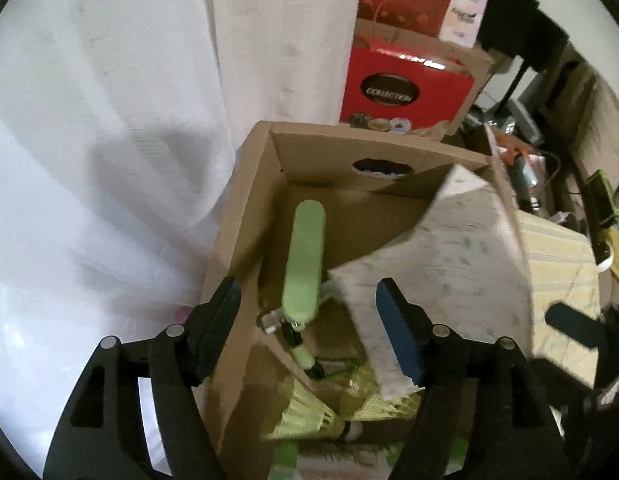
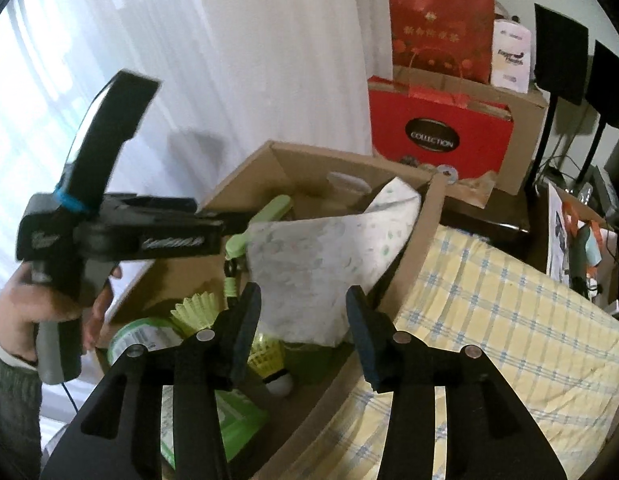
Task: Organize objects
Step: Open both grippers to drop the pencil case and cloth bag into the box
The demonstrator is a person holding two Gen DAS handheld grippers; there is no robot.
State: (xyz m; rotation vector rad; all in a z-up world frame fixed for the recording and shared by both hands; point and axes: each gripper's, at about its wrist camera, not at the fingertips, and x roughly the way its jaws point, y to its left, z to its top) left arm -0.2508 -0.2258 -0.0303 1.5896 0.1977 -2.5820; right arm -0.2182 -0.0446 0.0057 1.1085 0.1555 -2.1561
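Note:
An open cardboard box (image 1: 265,184) (image 2: 413,240) holds a light green folding tool (image 1: 305,256) (image 2: 275,206), yellow-green shuttlecocks (image 1: 305,412) (image 2: 197,308) and a white patterned paper pack (image 1: 449,248) (image 2: 321,264) that leans on its right wall. My left gripper (image 1: 309,320) is open above the box's left part, empty. My right gripper (image 2: 303,320) is open, its fingers either side of the paper pack's lower end; I cannot tell if they touch it. The left gripper's body (image 2: 121,232) shows in the right wrist view.
A white curtain (image 1: 109,120) hangs left of the box. Red gift bags (image 1: 405,84) (image 2: 441,136) in a carton stand behind it. A yellow checked cloth (image 2: 509,320) (image 1: 557,264) lies to the right. Black stands (image 2: 561,52) and clutter fill the far right.

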